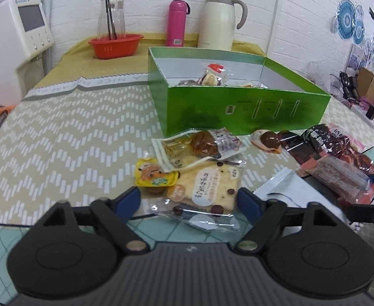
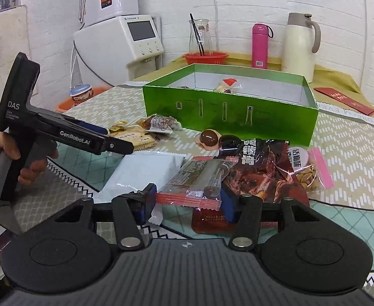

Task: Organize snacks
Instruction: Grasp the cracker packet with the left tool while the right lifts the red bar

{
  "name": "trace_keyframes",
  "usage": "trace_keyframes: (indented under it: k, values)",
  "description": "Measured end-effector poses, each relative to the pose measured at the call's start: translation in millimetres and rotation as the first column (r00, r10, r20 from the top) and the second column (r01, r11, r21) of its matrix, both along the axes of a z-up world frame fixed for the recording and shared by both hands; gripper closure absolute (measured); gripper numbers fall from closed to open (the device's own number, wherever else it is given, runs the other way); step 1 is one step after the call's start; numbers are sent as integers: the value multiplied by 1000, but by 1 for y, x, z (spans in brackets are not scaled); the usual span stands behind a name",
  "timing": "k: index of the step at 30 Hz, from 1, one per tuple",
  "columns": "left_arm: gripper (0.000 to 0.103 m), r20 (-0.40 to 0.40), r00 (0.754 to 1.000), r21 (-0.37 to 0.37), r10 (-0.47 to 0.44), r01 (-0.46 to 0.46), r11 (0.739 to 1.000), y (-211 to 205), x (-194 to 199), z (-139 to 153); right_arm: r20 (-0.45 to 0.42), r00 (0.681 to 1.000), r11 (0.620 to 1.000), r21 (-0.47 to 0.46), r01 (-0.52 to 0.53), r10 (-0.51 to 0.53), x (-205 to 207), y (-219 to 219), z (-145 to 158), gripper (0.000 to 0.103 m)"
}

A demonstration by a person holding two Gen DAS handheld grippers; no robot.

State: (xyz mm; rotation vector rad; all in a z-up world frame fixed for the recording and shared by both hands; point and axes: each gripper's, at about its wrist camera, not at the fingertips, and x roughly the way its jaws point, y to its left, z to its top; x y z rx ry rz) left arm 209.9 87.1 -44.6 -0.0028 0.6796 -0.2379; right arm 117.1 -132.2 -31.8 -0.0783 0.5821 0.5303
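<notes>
An open green box (image 1: 238, 107) (image 2: 225, 112) stands on the table with a few wrapped snacks inside. In front of it lie loose snacks. My left gripper (image 1: 188, 200) is open, its blue pads on either side of a cracker packet (image 1: 207, 181), with a gap at the left pad. A yellow jelly cup (image 1: 153, 176) and a brown meat packet (image 1: 202, 148) lie just beyond. My right gripper (image 2: 188, 200) is shut on the near end of a red-edged bar packet (image 2: 199, 178). Beside that packet are a white sachet (image 2: 141, 170) and a dark red bag (image 2: 261, 170).
A red basket (image 1: 115, 44), glass carafe (image 1: 110, 15), pink flask (image 1: 176, 23) and cream jug (image 1: 219, 20) line the back wall. A white appliance (image 1: 21, 28) stands at the left. A bag of nuts (image 2: 312, 170) and a red envelope (image 2: 345, 99) lie to the right.
</notes>
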Motion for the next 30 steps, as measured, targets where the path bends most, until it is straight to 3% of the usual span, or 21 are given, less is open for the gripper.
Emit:
trace_keyframes:
  k: [1, 5, 7, 11, 16, 21, 24, 30]
  values:
    - [35, 7, 1000, 5, 4, -4, 1000, 1, 0, 0, -7, 1000, 1000, -2, -3, 3, -2, 0, -1, 14]
    - [37, -5, 1000, 8, 9, -9, 1000, 2, -2, 3, -18, 1000, 1000, -4, -4, 4, -7, -4, -4, 13]
    - [46, -8, 1000, 0, 8, -8, 1000, 3, -9, 4, -15, 1000, 1000, -4, 0, 0, -9, -7, -4, 12]
    - [46, -35, 999, 2, 6, -6, 1000, 6, -37, 7, -6, 1000, 1000, -14, 8, -9, -13, -13, -3, 11]
    - [28, -18, 1000, 66, 12, -11, 998, 1, -56, 7, 9, 1000, 1000, -16, 17, -17, -12, -15, -6, 6]
    - [29, -13, 1000, 103, 3, -2, 995, -10, -45, 3, 31, 1000, 999, -54, 8, -6, -16, -6, -6, 6]
    - [41, -23, 1000, 74, -16, 17, 997, -8, -43, 4, 59, 998, 993, -118, -17, 24, -22, 1, -9, 7]
    - [33, -13, 1000, 79, -4, 5, 997, -9, -42, 2, 91, 995, 984, -176, -31, 48, -17, 10, -12, 7]
